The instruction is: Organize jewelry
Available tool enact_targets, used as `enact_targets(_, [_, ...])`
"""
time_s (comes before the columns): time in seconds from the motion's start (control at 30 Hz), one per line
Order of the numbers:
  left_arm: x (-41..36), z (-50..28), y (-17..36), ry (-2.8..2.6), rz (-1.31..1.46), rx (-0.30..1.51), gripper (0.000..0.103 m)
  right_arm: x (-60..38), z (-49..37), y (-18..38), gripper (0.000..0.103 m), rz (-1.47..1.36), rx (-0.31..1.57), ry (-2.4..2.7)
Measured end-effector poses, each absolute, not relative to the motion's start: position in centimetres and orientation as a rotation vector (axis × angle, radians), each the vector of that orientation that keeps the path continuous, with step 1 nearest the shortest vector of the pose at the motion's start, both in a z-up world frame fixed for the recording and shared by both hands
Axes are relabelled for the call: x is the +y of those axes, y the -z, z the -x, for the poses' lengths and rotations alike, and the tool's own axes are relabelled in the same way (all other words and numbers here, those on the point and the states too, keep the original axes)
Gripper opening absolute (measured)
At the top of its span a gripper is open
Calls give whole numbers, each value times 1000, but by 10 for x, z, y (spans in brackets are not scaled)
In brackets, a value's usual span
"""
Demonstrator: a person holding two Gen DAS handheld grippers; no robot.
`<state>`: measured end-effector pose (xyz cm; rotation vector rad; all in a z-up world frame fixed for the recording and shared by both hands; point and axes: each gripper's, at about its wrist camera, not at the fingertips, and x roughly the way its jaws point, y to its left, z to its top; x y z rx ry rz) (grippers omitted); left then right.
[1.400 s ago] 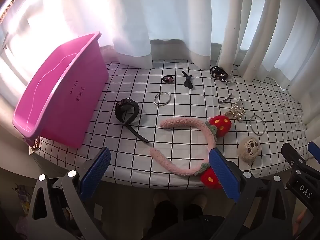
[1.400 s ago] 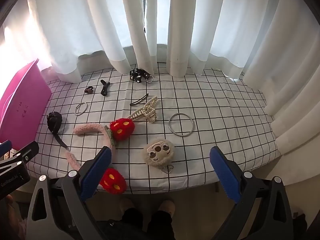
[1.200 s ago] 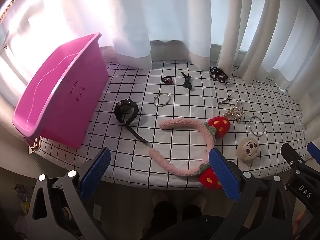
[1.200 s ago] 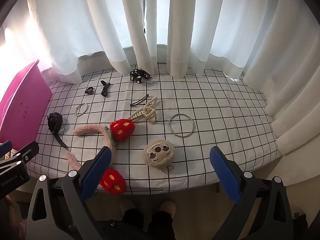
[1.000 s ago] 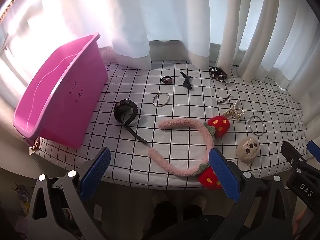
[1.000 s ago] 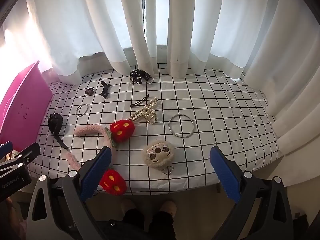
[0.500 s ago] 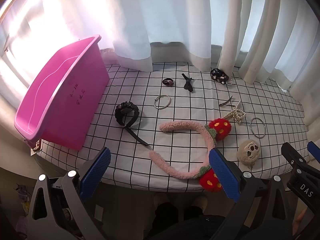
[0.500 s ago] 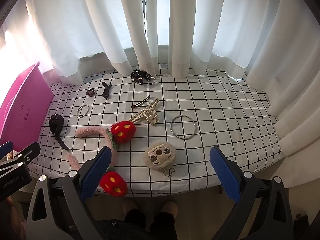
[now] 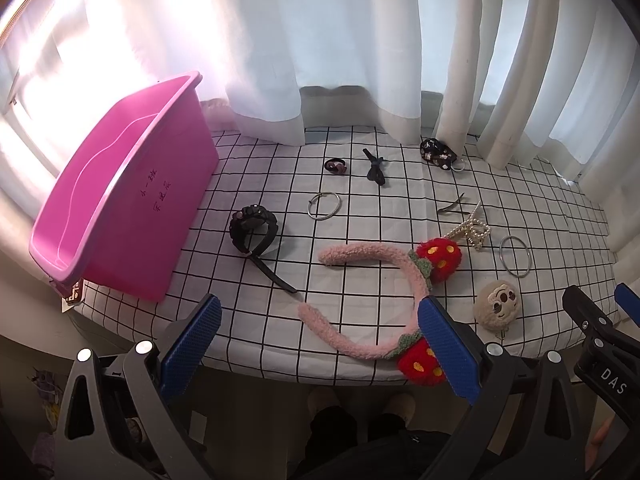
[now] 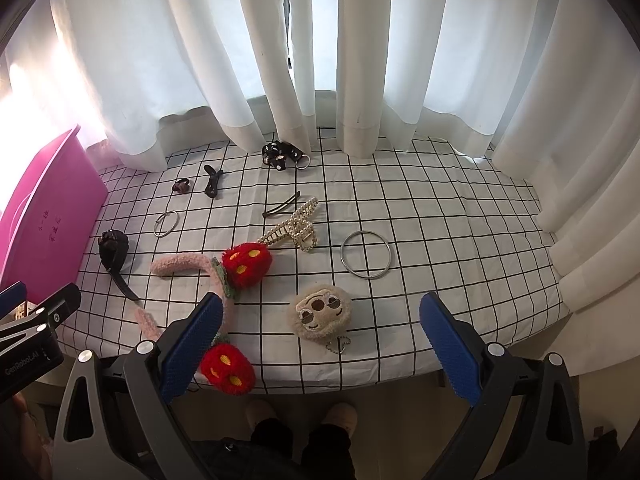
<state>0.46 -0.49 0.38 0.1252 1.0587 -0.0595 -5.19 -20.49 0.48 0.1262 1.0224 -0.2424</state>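
Headband (image 9: pixel 384 280) in pink plush lies on the worktop (image 9: pixel 360 184) right of the pink bin (image 9: pixel 120 200), its arc opening toward the bin, its near end just ahead of the left claw (image 9: pixel 320 344), likely nearer than the right claw (image 10: pixel 320 344). Both claws gape wide, released, holding and touching nothing.

Black tool (image 9: pixel 320 344), blue ribbed pads (image 9: pixel 448 350)
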Motion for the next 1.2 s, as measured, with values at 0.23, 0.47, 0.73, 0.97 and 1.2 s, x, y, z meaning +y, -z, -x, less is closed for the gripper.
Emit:
enact_targets(0.23, [-7, -2, -5, 60, -131, 1051, 97, -206, 54, -5, 94, -131, 1020, 243])
enact_targets(0.47, [-8, 1, -6, 60, -134, 1045, 97, -206, 58, -6, 94, -135, 1015, 242])
enact_targets(0.73, [-8, 5, -6, 62, -133, 1045, 97, -206, 58, -7, 94, -139, 1017, 240])
enact_targets(0.97, [-1, 6, 11, 61, -103, 1096, 97, -215, 64, 4, 94, -168, 1033, 220])
enact_targets(1.2, [29, 9, 51, 30, 0, 1149, 97, -234, 72, 47, 94, -213, 1112, 179])
